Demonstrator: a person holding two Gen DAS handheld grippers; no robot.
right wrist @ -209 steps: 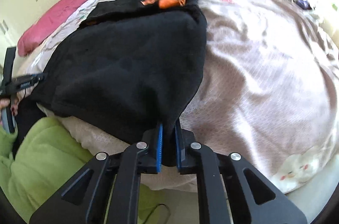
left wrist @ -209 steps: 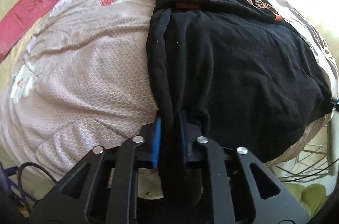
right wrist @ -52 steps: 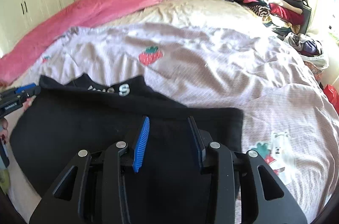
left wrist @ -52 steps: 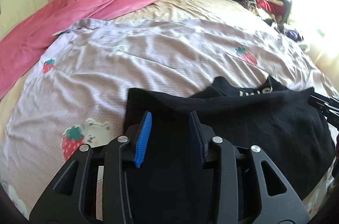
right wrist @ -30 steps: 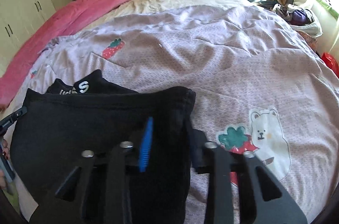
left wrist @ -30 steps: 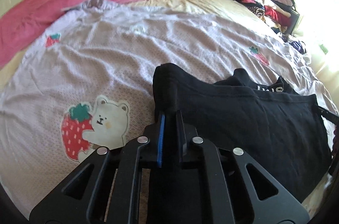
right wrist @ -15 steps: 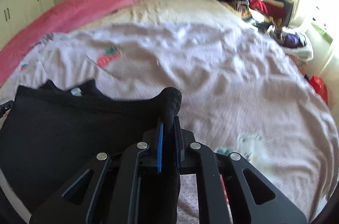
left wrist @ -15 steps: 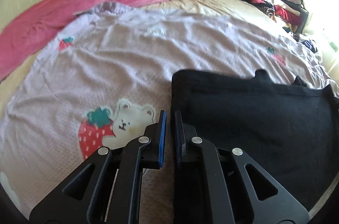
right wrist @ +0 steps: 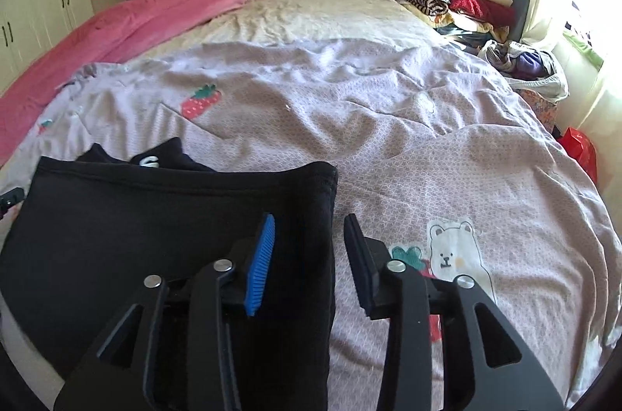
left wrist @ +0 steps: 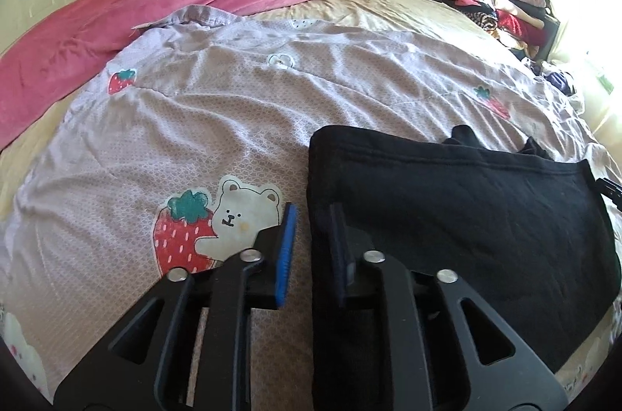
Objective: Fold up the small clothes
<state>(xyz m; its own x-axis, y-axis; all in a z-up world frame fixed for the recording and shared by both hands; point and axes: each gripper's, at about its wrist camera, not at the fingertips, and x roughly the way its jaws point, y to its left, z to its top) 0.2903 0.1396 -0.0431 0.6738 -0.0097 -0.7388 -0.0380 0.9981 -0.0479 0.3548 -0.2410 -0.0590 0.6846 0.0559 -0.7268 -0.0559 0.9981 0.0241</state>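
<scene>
On the near edge of the bed (left wrist: 233, 123) our black garment (left wrist: 458, 216) lay folded flat, so we held the left gripper (left wrist: 309, 247) and right gripper (right wrist: 309, 255) parted, empty, straddling its side edges.

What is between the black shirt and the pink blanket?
Only bare lilac bedspread, printed with strawberries. The left claw's view shows that stretch between the black shirt and the pink blanket.
</scene>
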